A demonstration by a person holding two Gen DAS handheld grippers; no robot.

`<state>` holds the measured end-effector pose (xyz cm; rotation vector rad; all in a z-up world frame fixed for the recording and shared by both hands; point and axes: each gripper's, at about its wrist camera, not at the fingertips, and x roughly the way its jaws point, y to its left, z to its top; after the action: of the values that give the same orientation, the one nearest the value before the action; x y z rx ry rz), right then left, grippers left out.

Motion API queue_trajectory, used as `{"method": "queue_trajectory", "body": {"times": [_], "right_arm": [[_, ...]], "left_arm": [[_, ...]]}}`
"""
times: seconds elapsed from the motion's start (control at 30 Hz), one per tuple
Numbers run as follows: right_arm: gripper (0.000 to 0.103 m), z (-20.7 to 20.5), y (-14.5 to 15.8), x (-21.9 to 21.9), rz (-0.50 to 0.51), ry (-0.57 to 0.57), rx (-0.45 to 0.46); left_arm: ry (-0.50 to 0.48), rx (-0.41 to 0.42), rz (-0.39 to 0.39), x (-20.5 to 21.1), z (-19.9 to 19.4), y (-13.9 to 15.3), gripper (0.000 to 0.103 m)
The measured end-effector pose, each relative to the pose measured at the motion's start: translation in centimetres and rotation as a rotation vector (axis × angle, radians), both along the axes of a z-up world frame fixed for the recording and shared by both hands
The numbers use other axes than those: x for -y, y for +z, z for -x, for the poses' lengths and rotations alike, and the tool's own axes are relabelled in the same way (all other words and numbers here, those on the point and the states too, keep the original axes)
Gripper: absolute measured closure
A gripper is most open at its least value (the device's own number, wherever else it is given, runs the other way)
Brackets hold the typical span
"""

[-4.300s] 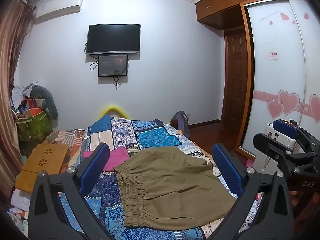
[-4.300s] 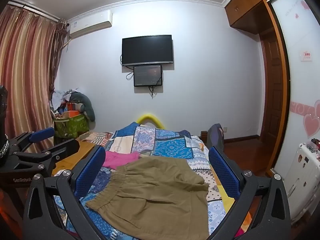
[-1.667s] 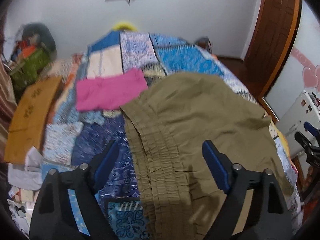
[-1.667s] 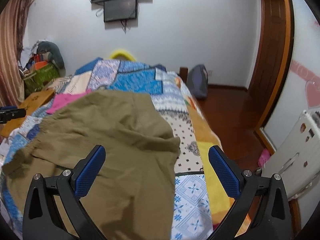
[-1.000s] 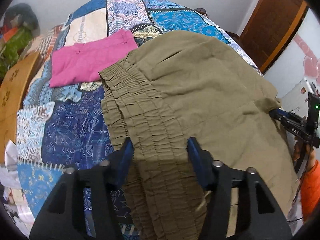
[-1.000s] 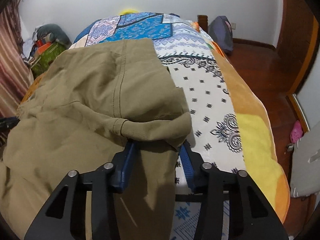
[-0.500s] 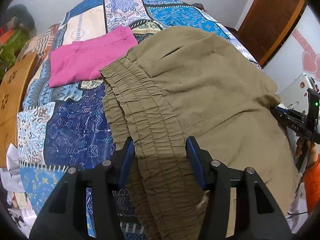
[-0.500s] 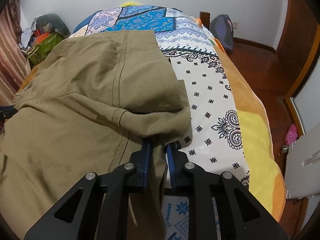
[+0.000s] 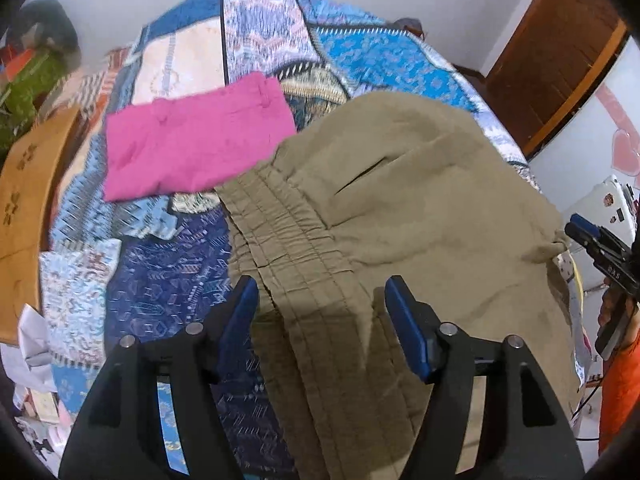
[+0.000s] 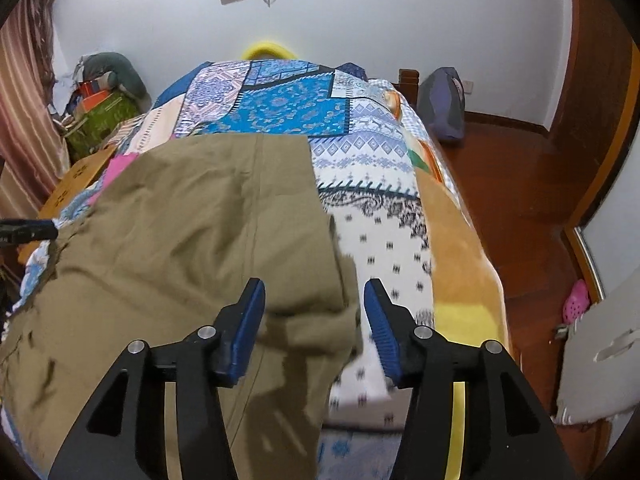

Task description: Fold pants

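Note:
Olive-brown pants lie spread on a patchwork bedspread, elastic waistband toward the left. My left gripper is open, its blue pads astride the waistband, over the cloth. In the right wrist view the pants fill the left half, and my right gripper is open over the leg-end hem, which lies slack between the pads. The right gripper also shows at the right edge of the left wrist view, beside the pants' corner.
A folded pink garment lies on the bed beyond the waistband. A wooden lap table sits at the bed's left. The bed's right edge drops to a wooden floor with a grey bag and a wardrobe door.
My right gripper, shut on the leg hem half a second ago, has opened and the hem has dropped flat. My left gripper has opened slightly wider over the waistband.

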<state>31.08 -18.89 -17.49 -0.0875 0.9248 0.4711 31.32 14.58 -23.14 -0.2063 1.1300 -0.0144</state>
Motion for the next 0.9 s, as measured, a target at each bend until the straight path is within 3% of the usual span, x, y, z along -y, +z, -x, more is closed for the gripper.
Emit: {"method": "queue_trajectory", "body": {"times": [0.1,0.23,0.37,0.5,0.73,0.9], "right_arm": [[0.055,-1.6,-1.7,-0.4,-0.022,-0.001,-0.049],[0.055,-3.0,-3.6,-1.0,-0.055,0.001,-0.1],[0.075,-2.8,-4.1,-1.8,-0.026,0.02,-0.081],[0.085,-2.1,-4.3,-2.2,0.066,0.038,-0.034],[0.085,-2.7,-4.9,-1.3,0.031,0.027,-0.089],[0.083,-2.2,-3.8,-1.5,0.07,0.035,-0.108]], "left_arm": [[-0.008,-0.044,0.017,-0.1,-0.4,-2.1,0.037],[-0.002,-0.028,0.041,-0.6,-0.2,-2.7,0.036],[-0.054,0.018,-0.042,0.7,0.2,-2.1,0.049],[-0.058,0.044,-0.149,2.0,0.4,-1.6,0.053],[-0.04,0.053,-0.095,0.6,0.6,-2.3,0.051],[-0.028,0.053,-0.055,0.3,1.2,-0.7,0.051]]}}
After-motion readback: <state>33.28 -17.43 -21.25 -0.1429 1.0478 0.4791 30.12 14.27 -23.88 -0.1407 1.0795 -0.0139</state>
